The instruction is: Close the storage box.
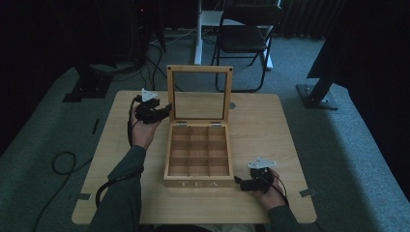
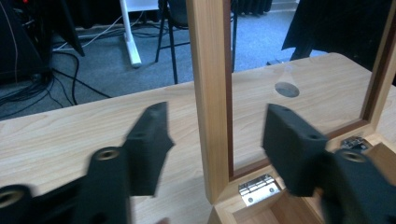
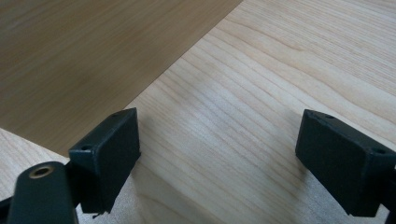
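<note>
Indoors, pale wooden table (image 1: 270, 125), grey carpet (image 1: 348, 145), folding chair (image 1: 244, 36); left claw (image 2: 212, 140) straddling lid frame (image 2: 210, 93), right claw (image 3: 219, 158) spread

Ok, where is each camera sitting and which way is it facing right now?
High view: above the person's side, looking forward and down on the table and open tea box; both forearms enter from below.
Left tool view: rides the left tool, looking along its jaws at the upright lid, whose side frame stands between them untouched.
Right tool view: rides the right tool, looking down at the tabletop between its open jaws.
Shared: high and left tool views both show the lid and a hinge.
</note>
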Action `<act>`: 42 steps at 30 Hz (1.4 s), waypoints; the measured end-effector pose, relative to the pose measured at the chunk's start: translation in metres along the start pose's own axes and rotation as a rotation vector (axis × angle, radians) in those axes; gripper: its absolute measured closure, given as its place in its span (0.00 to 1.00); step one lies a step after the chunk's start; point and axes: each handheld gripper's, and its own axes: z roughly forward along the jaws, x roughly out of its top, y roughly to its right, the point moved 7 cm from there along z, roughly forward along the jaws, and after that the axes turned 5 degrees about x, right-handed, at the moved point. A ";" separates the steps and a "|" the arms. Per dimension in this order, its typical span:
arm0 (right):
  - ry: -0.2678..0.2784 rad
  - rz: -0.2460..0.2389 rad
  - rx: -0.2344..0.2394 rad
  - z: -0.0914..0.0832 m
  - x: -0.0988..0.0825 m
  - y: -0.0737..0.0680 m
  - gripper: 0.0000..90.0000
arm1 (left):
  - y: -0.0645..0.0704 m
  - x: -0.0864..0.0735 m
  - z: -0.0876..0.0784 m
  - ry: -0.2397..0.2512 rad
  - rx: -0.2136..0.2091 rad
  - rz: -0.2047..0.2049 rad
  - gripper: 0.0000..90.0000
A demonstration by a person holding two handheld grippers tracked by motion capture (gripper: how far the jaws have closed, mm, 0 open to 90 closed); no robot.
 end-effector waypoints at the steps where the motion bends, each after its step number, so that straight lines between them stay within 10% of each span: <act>1: 0.000 0.000 0.000 0.000 0.000 0.000 0.15 | 0.000 0.001 0.002 -0.004 -0.001 -0.005 0.53; 23: 0.000 0.002 -0.001 0.000 0.000 0.000 0.15 | -0.002 0.005 0.040 -0.056 0.008 -0.088 0.49; 42: 0.000 0.003 -0.001 0.000 0.000 0.000 0.15 | 0.014 0.022 0.046 -0.019 -0.071 -0.069 0.46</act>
